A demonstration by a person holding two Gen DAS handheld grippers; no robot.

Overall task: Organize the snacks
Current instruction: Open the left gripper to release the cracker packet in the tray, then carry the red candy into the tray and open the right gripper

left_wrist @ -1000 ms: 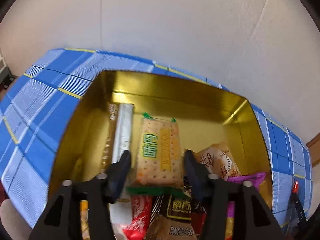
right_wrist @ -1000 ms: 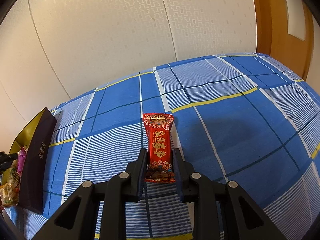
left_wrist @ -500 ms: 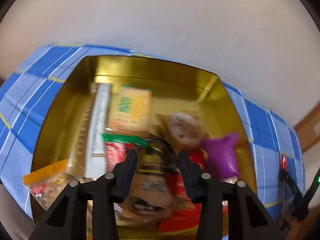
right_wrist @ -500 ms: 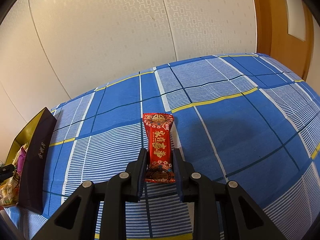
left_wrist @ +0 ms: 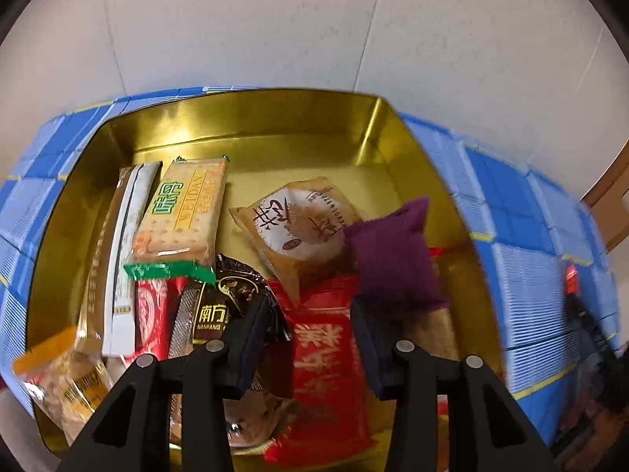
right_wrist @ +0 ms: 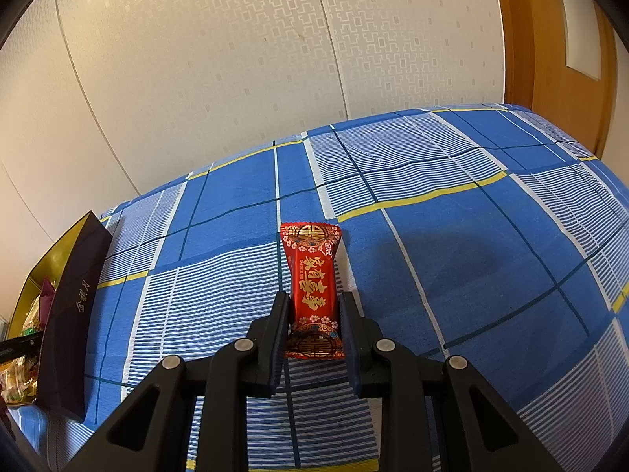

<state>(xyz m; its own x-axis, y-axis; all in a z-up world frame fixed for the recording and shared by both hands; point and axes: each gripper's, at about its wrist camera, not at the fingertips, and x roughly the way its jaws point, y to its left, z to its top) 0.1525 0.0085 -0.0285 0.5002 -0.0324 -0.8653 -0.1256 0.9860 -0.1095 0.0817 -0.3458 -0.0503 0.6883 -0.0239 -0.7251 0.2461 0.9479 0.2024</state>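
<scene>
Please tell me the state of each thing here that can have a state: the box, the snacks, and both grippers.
Gold box: open, partly filled.
Cracker pack: sealed, lying in the box.
Red candy: sealed, on the cloth, gripped.
Right gripper: shut on the candy.
Left gripper: open, above the box, holding nothing.

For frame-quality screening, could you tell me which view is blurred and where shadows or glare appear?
Left wrist view: motion blur smears the purple packet and tablecloth; glare on the gold tin. Right wrist view: sharp, with a soft shadow beside the red candy.
</scene>
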